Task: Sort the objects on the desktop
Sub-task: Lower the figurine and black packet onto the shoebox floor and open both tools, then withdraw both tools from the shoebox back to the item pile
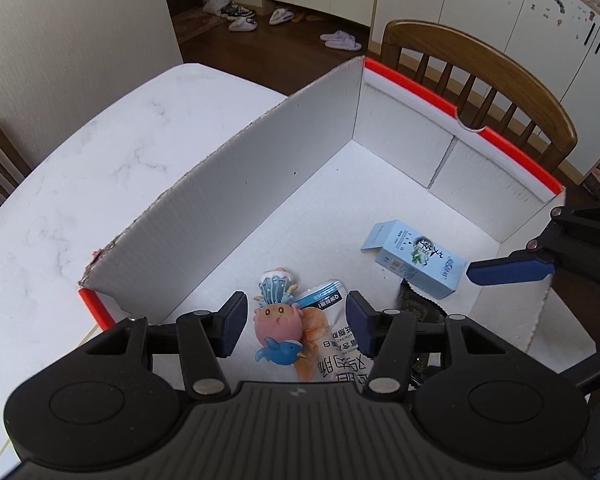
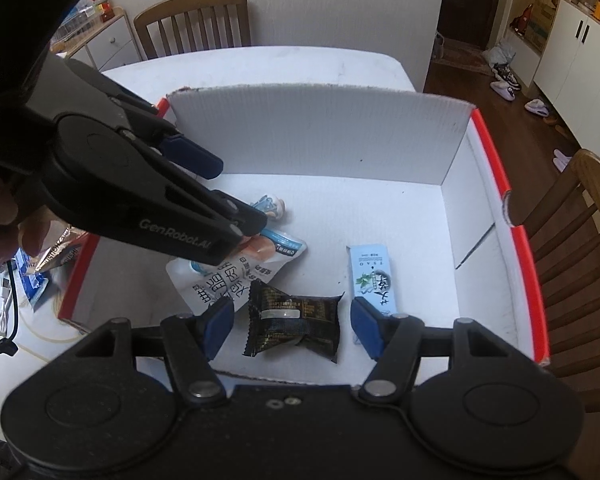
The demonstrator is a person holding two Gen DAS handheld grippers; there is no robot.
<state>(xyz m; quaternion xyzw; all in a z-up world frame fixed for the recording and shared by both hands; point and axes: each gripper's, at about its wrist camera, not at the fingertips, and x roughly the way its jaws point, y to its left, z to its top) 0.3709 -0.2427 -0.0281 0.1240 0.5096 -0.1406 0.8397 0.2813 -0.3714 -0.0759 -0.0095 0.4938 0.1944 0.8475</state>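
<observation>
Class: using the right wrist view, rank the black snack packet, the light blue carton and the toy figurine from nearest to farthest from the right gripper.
From the right gripper:
1. Black snack packet, lying between its open fingers.
2. Light blue carton, just beyond the right finger.
3. Toy figurine, farther back in the white box, partly hidden by the left gripper.

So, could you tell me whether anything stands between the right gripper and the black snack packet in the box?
Nothing visible does. The right gripper is open above the black snack packet, which lies bare on the box floor between its fingers.
</observation>
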